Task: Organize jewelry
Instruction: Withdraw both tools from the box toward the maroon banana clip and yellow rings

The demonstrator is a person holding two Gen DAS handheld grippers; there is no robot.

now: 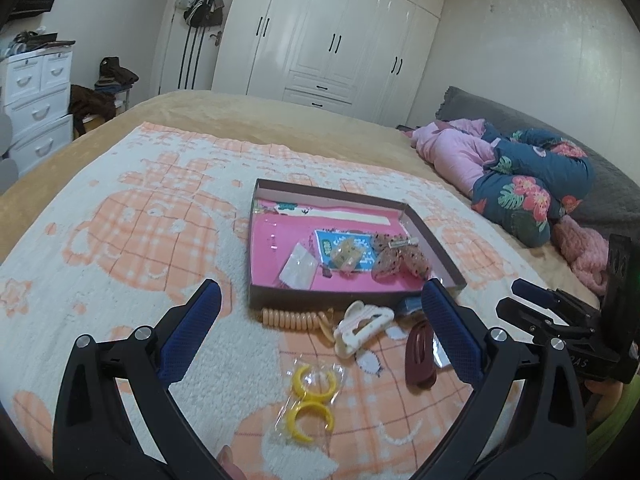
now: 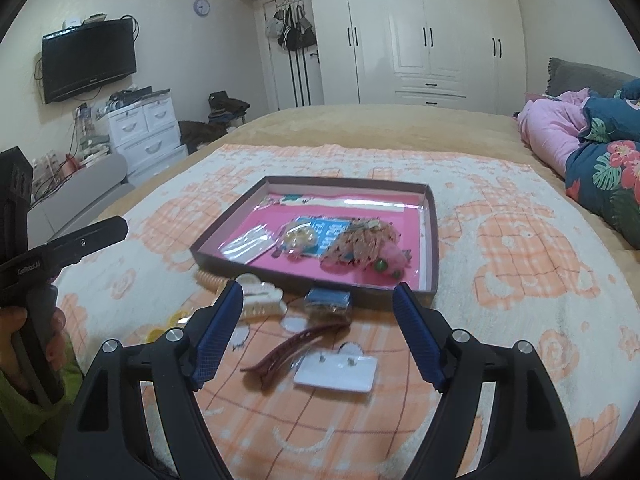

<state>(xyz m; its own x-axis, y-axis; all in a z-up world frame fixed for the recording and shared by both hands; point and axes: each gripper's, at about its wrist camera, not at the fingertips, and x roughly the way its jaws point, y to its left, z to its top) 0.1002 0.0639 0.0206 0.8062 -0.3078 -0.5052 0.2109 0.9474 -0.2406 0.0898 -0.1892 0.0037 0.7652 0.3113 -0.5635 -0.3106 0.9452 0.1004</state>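
You have a brown box (image 2: 435, 240) with a pink floor, yellow rings (image 1: 310, 398), a cream claw clip (image 1: 360, 328) and a maroon clip (image 2: 296, 346) on your orange-and-white checked blanket (image 1: 132, 240).

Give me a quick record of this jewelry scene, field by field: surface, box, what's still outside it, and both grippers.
surface: patterned blanket on a bed
box: shallow tray, pink inside, several accessories in it
outside box: white claw clip, dark red hair clip, yellow rings in a bag, coiled hair tie, white earring card
left gripper: jaws open, nothing held
right gripper: jaws open, nothing held
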